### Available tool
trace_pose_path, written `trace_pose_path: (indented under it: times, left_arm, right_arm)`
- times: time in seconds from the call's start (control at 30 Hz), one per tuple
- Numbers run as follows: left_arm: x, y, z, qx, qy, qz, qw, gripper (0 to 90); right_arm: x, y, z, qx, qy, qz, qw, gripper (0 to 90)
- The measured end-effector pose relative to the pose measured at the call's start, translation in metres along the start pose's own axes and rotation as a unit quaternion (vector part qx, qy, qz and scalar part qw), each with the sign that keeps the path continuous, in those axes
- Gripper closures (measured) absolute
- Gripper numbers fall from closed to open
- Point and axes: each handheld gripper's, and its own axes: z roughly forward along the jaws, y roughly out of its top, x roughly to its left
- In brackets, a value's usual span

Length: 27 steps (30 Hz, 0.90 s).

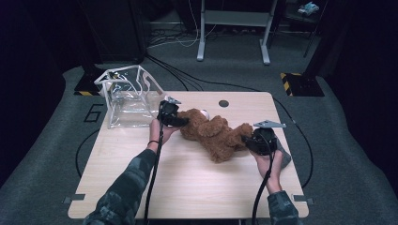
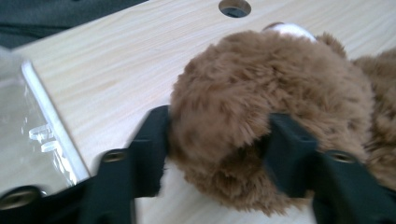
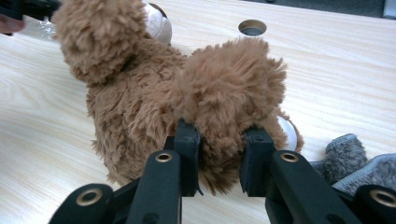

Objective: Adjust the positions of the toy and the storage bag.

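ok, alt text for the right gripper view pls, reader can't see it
The right gripper's two black jaws pinch a fluffy limb of a brown teddy bear lying on a light wooden table. A grey plush piece lies at the lower right, and a round hole sits in the tabletop behind the bear.

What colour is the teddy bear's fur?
The teddy bear has brown fluffy fur, clearest in the right gripper view.

Brown plush teddy bear, lying flat (fluffy fur), mid-table
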Motion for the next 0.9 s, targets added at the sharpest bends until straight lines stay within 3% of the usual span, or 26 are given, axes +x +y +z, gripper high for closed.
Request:
trace_pose_path:
  times: [0.07, 0.1, 0.2, 0.47, 0.77, 0.9]
  left_arm:
    - [-0.001, -0.006, -0.004, -0.006, -0.004, -0.011, 0.9999, 30.9]
    - [-0.001, -0.009, -0.007, -0.001, -0.003, -0.006, 1.0000, 30.9]
    - [-0.003, -0.017, -0.014, -0.013, -0.016, -0.022, 0.9996, 26.3]
    - [-0.029, -0.029, -0.031, -0.032, -0.048, -0.014, 0.9982, 19.9]
    - [-0.073, -0.015, -0.037, -0.046, -0.089, 0.027, 0.9946, 17.7]
    - [-0.089, -0.006, -0.034, -0.043, -0.097, 0.045, 0.9934, 17.1]
  right_arm:
    - [0.000, -0.002, 0.002, 0.005, 0.002, 0.001, 1.0000, 71.9]
    - [0.000, -0.002, 0.002, 0.005, 0.002, 0.001, 1.0000, 71.9]
    - [-0.001, -0.004, 0.004, 0.011, 0.005, -0.001, 0.9999, 71.5]
    - [-0.002, -0.006, 0.006, 0.024, 0.008, -0.002, 0.9997, 70.6]
    - [-0.003, -0.005, 0.008, 0.033, 0.007, -0.002, 0.9994, 70.1]
    - [-0.003, -0.004, 0.008, 0.035, 0.007, -0.004, 0.9994, 69.8]
